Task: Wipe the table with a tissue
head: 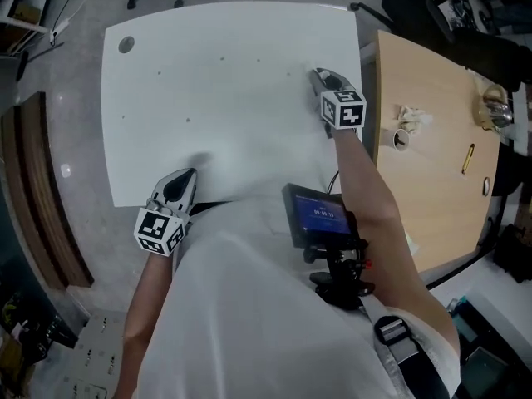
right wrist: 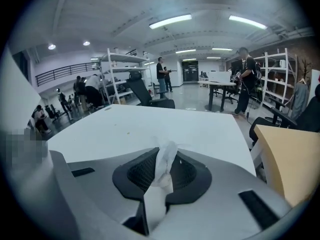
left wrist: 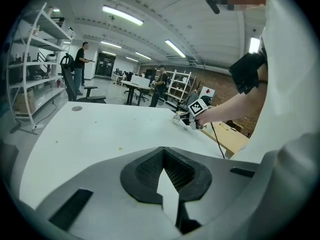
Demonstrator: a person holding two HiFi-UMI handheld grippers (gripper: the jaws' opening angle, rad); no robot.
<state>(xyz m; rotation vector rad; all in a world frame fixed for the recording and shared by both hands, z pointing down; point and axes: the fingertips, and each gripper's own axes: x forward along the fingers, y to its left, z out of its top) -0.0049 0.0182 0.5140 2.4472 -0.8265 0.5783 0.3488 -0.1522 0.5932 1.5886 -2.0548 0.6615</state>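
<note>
The white table (head: pixel 224 98) fills the middle of the head view. My right gripper (head: pixel 321 75) rests low over its right part, near the right edge, shut on a crumpled white tissue (right wrist: pixel 166 156) that sticks out past the jaw tips (right wrist: pixel 164 165). The left gripper view shows that gripper (left wrist: pixel 183 118) and the tissue (left wrist: pixel 177 119) down at the tabletop. My left gripper (head: pixel 179 184) hangs over the table's near edge, at the left. Its jaws (left wrist: pixel 163 170) are shut with nothing in them. A few small specks (left wrist: pixel 120 148) dot the table.
A wooden table (head: pixel 432 189) adjoins on the right, carrying a crumpled tissue (head: pixel 412 116), a yellow pen (head: pixel 468 158) and a metal object (head: pixel 495 106). A screen device (head: pixel 317 214) hangs at the person's chest. A grey cap (head: pixel 125 45) marks the far left corner.
</note>
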